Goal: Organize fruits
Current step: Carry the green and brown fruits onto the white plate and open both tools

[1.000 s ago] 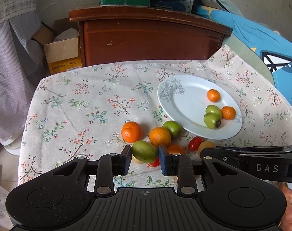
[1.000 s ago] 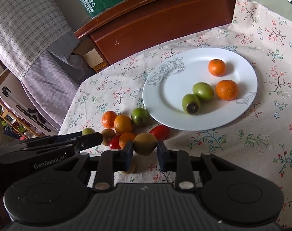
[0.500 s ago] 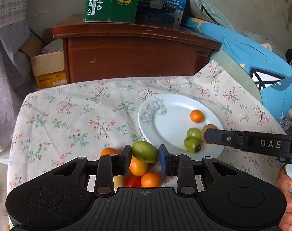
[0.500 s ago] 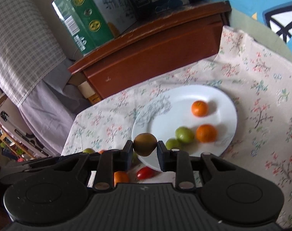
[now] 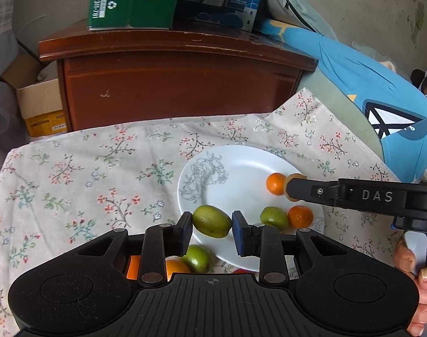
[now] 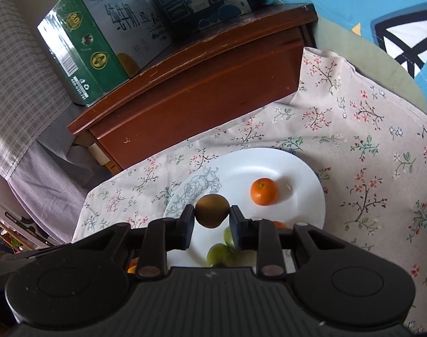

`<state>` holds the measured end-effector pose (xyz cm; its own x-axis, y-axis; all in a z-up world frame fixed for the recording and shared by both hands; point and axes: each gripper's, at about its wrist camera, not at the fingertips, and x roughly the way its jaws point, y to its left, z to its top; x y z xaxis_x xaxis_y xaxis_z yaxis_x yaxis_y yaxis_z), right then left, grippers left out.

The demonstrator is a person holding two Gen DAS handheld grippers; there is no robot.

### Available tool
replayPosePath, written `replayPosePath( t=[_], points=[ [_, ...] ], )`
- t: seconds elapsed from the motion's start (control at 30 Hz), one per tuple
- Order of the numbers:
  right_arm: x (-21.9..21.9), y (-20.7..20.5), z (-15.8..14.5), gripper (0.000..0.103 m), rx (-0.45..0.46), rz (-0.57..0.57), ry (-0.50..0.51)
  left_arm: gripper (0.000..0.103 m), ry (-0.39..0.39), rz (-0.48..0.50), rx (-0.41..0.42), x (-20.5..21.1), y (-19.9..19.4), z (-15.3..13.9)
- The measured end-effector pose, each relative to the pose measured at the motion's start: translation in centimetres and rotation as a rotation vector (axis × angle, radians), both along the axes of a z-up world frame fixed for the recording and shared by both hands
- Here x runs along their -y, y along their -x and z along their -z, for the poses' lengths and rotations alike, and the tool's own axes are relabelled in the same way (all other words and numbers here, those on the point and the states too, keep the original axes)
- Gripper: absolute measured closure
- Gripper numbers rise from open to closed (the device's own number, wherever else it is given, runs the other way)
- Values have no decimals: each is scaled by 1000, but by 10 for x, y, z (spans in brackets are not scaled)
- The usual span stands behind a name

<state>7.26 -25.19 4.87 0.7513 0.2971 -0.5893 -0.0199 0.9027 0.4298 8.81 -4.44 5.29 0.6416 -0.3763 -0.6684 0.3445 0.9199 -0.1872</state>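
1. White plate (image 5: 241, 165) lies on the floral cloth (image 5: 81, 168) of the worktop, and both tools hang over it, each carrying one fruit, so the step in hand looks like setting both down on it.
2. Left tool (image 5: 212, 226) has its pads closed on a green fruit (image 5: 212, 221), held lengthwise over the plate's near-left rim. Carry it further in over the bare white before letting go; dropped here, it could roll off the rim onto the cloth.
3. Right tool (image 6: 212, 215) is closed on a brownish-green fruit (image 6: 212, 210) above the plate's middle, near the printed rose. In the left view its tip sits just beside the small orange (image 5: 275, 184), so lower it clear of that one.
4. Both fruits are round and smooth, so bring each down until it nearly rests on the plate, then part the pads slowly; a release from height would probably send it rolling.
5. Aim for the open space left of the green fruit on the plate (image 5: 273, 217) and its neighbouring orange (image 5: 300, 216), so nothing already placed gets knocked.
6. How high either fruit hangs above the plate is hard to judge from these angles, so descend gently.
7. Loose fruit (image 5: 198, 258) remains on the cloth under the left tool, so more trips are likely.
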Motion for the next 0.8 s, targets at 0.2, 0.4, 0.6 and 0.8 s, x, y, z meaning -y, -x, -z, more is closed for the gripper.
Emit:
replayPosePath(
  t=[0.2, 0.4, 0.6, 0.8],
  points=[
    [4, -13, 10, 76, -27, 9, 0, 75, -6, 16, -19, 11, -14, 10],
    [4, -23, 17, 76, -47, 20, 0, 75, -17, 25, -36, 18, -22, 18],
    [4, -27, 22, 73, -59, 28, -7, 72, -37, 36, -20, 26, -22, 17],
    [5, -24, 14, 72, -34, 39, -10, 38, -49, 19, 35, 24, -15, 1]
  ],
)
